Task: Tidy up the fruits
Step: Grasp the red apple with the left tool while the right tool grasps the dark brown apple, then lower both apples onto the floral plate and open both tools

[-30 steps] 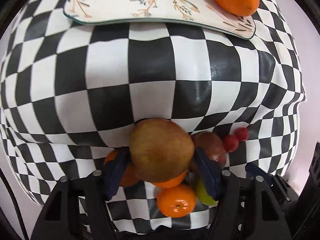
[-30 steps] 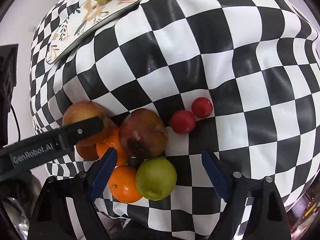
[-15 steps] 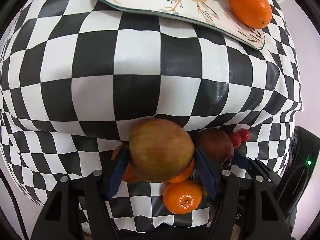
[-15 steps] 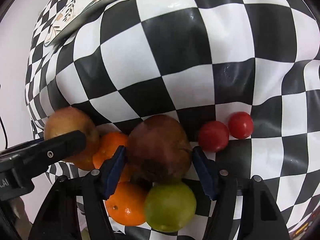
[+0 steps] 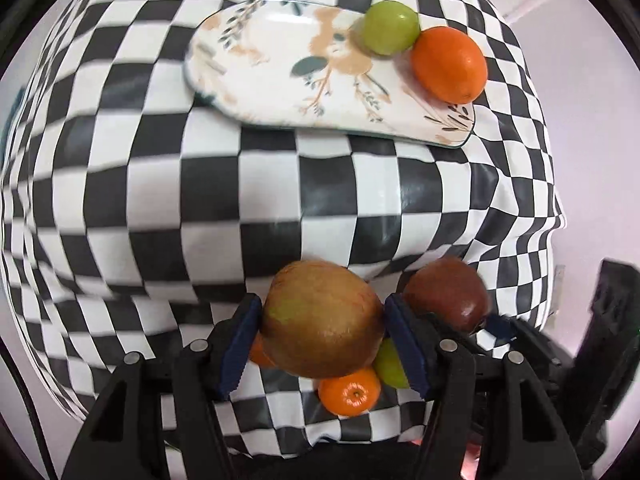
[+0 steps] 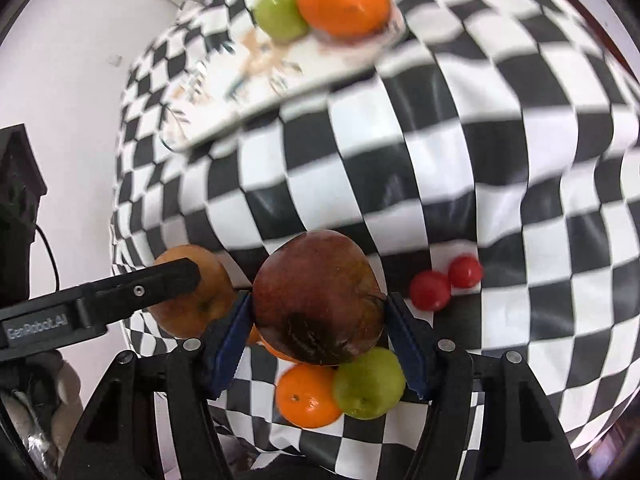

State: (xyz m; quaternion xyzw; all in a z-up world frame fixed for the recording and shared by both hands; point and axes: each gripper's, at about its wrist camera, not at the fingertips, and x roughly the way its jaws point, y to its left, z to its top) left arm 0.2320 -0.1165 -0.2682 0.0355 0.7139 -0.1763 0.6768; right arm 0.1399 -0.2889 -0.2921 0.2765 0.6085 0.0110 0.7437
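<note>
My left gripper (image 5: 322,340) is shut on a yellow-brown apple (image 5: 322,320) and holds it above the checkered table. My right gripper (image 6: 318,336) is shut on a dark red apple (image 6: 316,296), also lifted; that apple shows in the left wrist view (image 5: 448,292) too. The floral plate (image 5: 280,64) at the far side holds a green fruit (image 5: 390,28) and an orange (image 5: 450,64). Below the grippers lie a small orange (image 6: 308,396), a green fruit (image 6: 370,384) and two cherry tomatoes (image 6: 430,290).
The left gripper's arm (image 6: 100,308) with its apple (image 6: 192,296) crosses the left of the right wrist view. The black-and-white checkered cloth (image 5: 240,200) covers the table; its near edge drops just behind the loose fruit. A dark object (image 6: 16,184) stands left.
Both grippers have risen with their apples, so the plate now shows in full. The right gripper, open one second ago, has shut on the dark red apple.
</note>
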